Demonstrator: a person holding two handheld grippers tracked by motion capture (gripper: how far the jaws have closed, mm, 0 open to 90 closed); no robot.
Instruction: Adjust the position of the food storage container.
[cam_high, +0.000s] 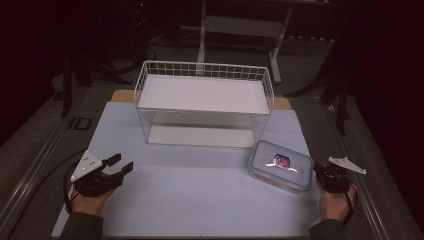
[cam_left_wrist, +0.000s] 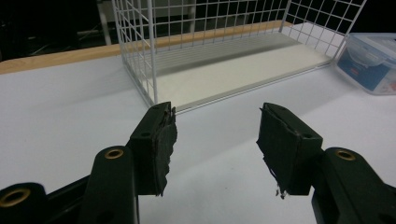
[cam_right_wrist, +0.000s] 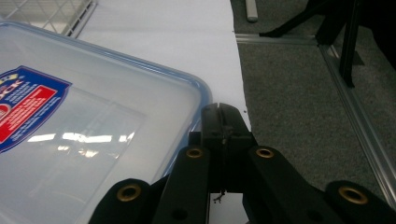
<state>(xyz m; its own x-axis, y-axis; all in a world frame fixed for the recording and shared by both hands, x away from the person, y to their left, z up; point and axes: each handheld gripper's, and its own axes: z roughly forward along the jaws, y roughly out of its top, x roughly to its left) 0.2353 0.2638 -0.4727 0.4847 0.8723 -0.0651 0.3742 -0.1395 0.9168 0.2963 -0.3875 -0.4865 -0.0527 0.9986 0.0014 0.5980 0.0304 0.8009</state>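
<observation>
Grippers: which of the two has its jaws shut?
The right gripper, beside the lidded plastic container, has its jaws pressed together; the left gripper holds its jaws wide apart over the white table.

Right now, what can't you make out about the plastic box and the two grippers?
- Plastic box contents: hidden by glare on the lid, high view and right gripper view.
- Box label: cut off by the left edge, wording blurred.
- Right gripper: whether its closed fingers pinch the box rim, hidden.
</observation>
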